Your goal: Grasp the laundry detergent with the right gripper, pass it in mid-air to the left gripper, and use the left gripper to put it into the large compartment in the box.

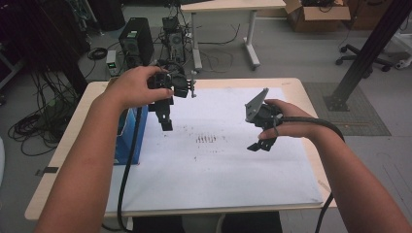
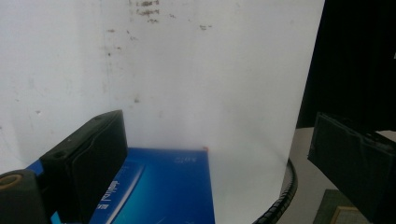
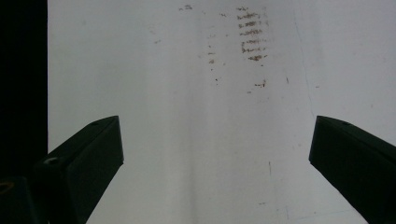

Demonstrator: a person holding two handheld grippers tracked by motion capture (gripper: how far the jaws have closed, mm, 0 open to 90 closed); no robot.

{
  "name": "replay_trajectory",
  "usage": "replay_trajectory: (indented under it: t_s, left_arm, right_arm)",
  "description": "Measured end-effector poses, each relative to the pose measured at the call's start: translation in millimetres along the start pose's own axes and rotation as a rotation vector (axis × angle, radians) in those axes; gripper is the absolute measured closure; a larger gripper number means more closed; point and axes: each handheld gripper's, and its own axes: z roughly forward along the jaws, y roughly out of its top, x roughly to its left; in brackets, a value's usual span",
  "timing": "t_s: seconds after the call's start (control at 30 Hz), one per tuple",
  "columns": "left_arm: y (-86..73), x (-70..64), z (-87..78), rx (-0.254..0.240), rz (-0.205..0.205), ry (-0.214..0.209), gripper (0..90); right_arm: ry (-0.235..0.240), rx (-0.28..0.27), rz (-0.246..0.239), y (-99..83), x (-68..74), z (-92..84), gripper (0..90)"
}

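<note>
A person's left hand holds my left gripper (image 1: 165, 119) above the left part of a white sheet (image 1: 228, 170) that covers the table. It stands open, jaws pointing down, nothing between them. Just below and beside it a blue box (image 1: 130, 138) stands at the sheet's left edge. In the left gripper view my left gripper (image 2: 217, 135) has its jaws spread wide over the blue box (image 2: 163, 191). My right gripper (image 1: 261, 145) hangs open over the sheet's right half. In the right gripper view my right gripper (image 3: 215, 135) is empty above the bare sheet (image 3: 187, 116).
Brown smudges (image 1: 206, 139) mark the sheet's middle and show as smudges (image 3: 250, 32) in the right gripper view. Behind the table stand computer towers (image 1: 136, 41) and loose cables. A second desk (image 1: 233, 6), a cardboard box (image 1: 316, 14) and a black post (image 1: 369, 53) lie farther back.
</note>
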Motion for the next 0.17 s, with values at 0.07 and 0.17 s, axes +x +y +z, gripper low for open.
replay_trajectory:
  t_s: [0.07, 0.17]
  left_arm:
    - [0.4, -1.8, 0.1, 0.001, 0.001, 0.0, 5.1]
    - [1.8, -2.4, 0.0, 0.007, 0.002, -0.003, 5.0]
  right_arm:
    - [-0.002, -0.003, -0.002, -0.1, 1.9, -0.1, 3.0]
    - [0.0, -0.007, -0.007, -0.8, 4.1, 0.3, 3.0]
